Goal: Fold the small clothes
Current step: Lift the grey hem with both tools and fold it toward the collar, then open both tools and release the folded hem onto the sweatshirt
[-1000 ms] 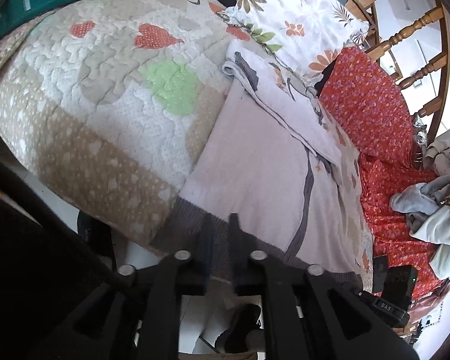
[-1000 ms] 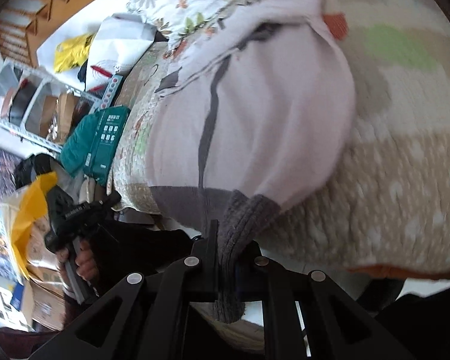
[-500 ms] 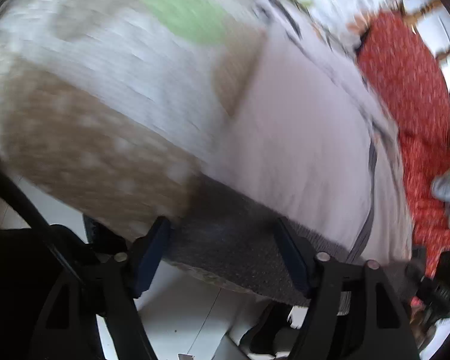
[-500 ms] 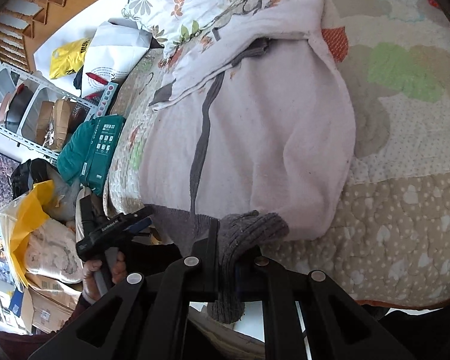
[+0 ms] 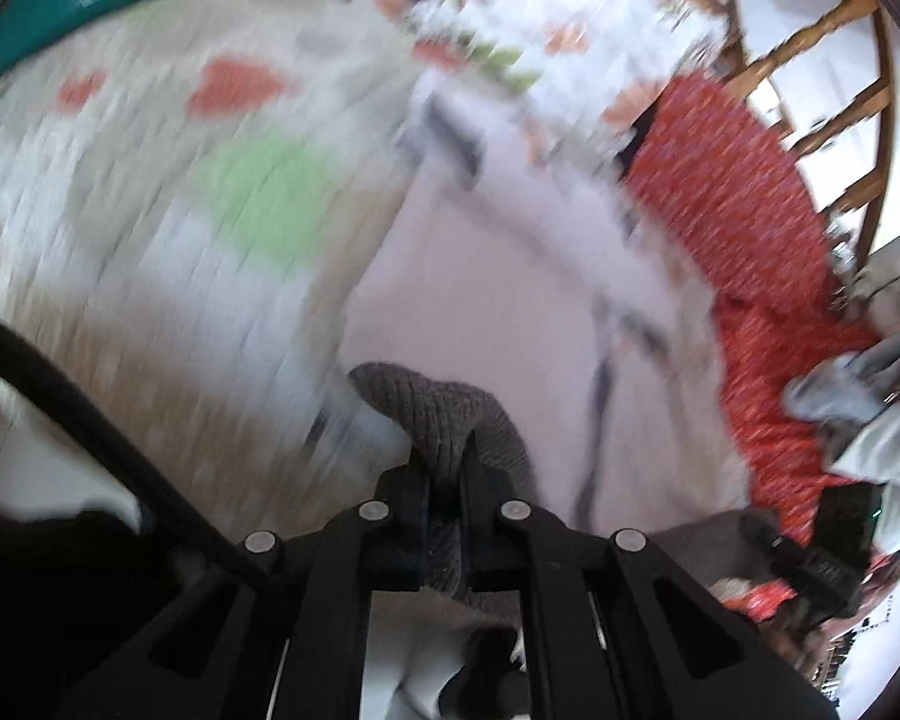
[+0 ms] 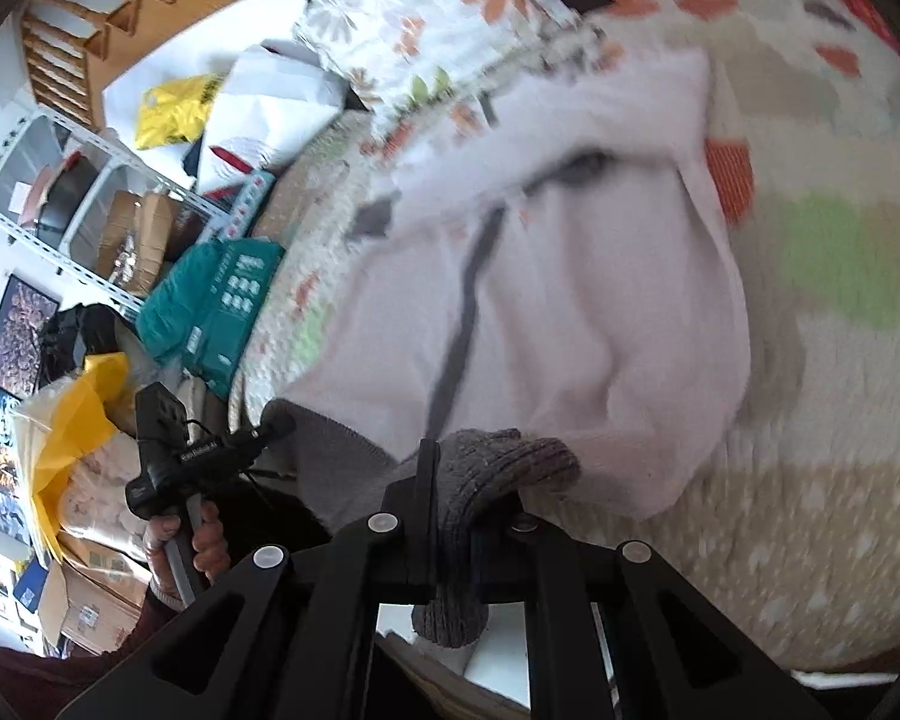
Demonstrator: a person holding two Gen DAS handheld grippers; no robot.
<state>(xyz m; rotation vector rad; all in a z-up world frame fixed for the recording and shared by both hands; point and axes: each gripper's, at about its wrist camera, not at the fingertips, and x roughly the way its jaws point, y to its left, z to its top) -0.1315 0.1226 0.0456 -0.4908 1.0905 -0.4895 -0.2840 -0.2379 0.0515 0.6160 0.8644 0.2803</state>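
Observation:
A pale pink sweater (image 5: 498,300) with a grey ribbed hem (image 5: 444,414) lies on a patchwork quilt (image 5: 150,240). My left gripper (image 5: 444,456) is shut on the hem's left corner, which bunches up between the fingers. In the right wrist view, my right gripper (image 6: 468,468) is shut on the other hem corner (image 6: 510,456), lifted off the quilt (image 6: 840,420), and the sweater body (image 6: 600,300) bulges beyond it. A hand (image 6: 204,546) holds the left gripper (image 6: 273,423) at the hem's far end. The left wrist view is blurred by motion.
A red floral cloth (image 5: 750,210) and a pile of grey clothes (image 5: 858,408) lie right of the sweater, with a wooden chair (image 5: 810,60) behind. A floral pillow (image 6: 426,18) sits past the collar. A green pack (image 6: 222,306) rests on the quilt's edge near shelves (image 6: 90,198).
My left gripper opened wide around the grey hem, then shut on it and lifted it. The right gripper rose with its hem corner, pulling the sweater's lower edge off the quilt.

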